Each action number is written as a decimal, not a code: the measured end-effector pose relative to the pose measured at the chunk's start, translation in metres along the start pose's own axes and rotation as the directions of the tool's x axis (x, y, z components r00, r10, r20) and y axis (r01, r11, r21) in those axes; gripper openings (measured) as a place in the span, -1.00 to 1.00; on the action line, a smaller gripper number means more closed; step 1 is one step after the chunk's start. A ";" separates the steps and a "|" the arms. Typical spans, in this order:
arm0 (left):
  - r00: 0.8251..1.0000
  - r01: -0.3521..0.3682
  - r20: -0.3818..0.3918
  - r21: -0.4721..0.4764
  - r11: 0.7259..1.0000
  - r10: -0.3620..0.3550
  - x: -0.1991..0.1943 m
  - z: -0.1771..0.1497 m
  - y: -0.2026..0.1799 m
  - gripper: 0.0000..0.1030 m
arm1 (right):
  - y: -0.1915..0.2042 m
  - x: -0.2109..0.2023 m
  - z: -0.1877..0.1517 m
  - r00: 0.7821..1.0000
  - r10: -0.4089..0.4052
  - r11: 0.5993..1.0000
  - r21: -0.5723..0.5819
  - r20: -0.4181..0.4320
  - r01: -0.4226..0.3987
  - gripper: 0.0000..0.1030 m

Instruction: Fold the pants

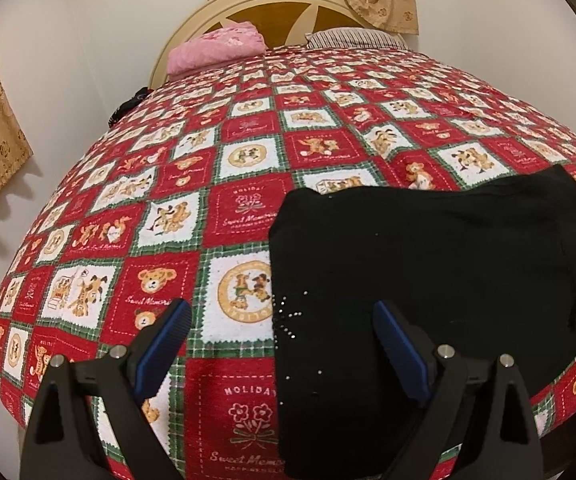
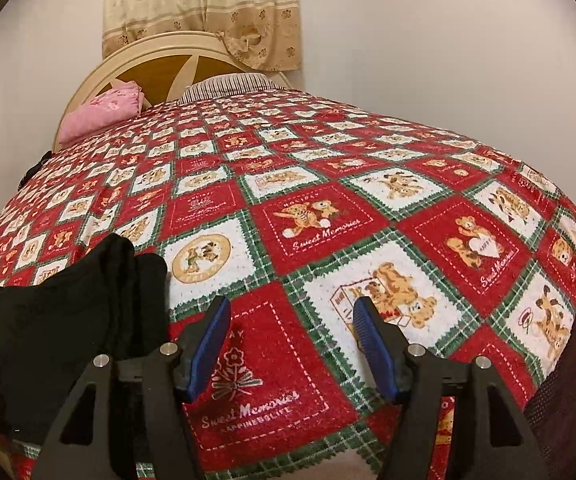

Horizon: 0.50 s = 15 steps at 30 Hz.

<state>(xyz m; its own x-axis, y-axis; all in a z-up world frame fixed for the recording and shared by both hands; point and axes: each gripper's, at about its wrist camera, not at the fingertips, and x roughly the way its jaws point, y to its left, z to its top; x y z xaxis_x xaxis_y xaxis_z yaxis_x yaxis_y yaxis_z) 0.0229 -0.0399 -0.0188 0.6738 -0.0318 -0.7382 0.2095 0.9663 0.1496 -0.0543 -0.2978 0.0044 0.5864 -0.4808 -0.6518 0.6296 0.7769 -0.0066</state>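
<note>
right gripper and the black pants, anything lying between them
Nothing: in the right wrist view only bare teddy-bear bedspread separates the open right gripper from the folded black pants.

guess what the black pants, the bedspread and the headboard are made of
Black pants: soft matte knit, probably cotton or a blend; it drapes limply, with small shiny studs near one edge.
Bedspread: looks like terry or a woven fleece; the teddy-bear print has a nubby, looped surface.
Headboard: seems to be wood, a cream painted rim around glossy brown panels.
</note>
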 end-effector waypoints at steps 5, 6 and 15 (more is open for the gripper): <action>1.000 -0.002 0.000 0.006 1.000 0.002 0.000 -0.001 -0.002 0.83 | 0.000 0.001 -0.002 1.000 0.005 1.000 0.000 -0.007 -0.005 0.27; 1.000 -0.003 0.000 0.006 1.000 0.003 0.000 -0.001 -0.002 0.84 | 0.000 0.001 -0.002 1.000 0.005 1.000 0.000 -0.007 -0.005 0.27; 1.000 -0.001 0.000 0.004 1.000 0.001 0.000 -0.002 -0.002 0.84 | 0.001 0.004 -0.004 1.000 0.008 1.000 -0.003 -0.014 -0.008 0.27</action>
<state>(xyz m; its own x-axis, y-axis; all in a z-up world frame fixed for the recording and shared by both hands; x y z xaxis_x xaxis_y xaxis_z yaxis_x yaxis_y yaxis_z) 0.0211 -0.0418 -0.0201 0.6743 -0.0306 -0.7379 0.2112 0.9654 0.1530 -0.0538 -0.2974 -0.0011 0.5840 -0.4687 -0.6627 0.6235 0.7818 -0.0035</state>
